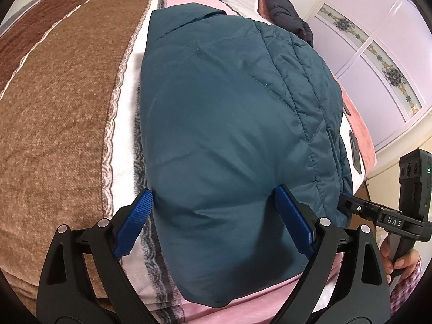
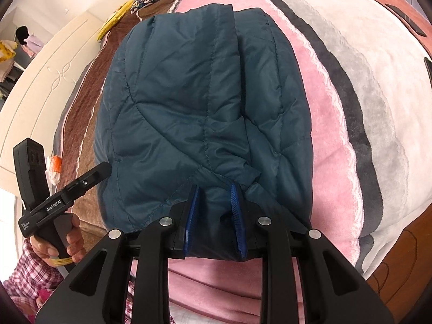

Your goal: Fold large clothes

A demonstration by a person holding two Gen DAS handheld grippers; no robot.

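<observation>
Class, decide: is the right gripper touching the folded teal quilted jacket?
Touching. The right wrist view shows the right gripper with jaws pinching a fold of the teal quilted jacket.

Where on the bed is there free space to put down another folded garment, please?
Free: the brown striped blanket left of the folded teal quilted jacket, and the pink, grey and white blanket on the jacket's right. Crowded: the near edge, where the left hand-held gripper and the right hand-held gripper work, and the far end by the dark puffy garment.

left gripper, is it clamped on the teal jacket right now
No, the left gripper stands wide open, its blue pads spread apart over the teal jacket without pinching any fabric.
</observation>
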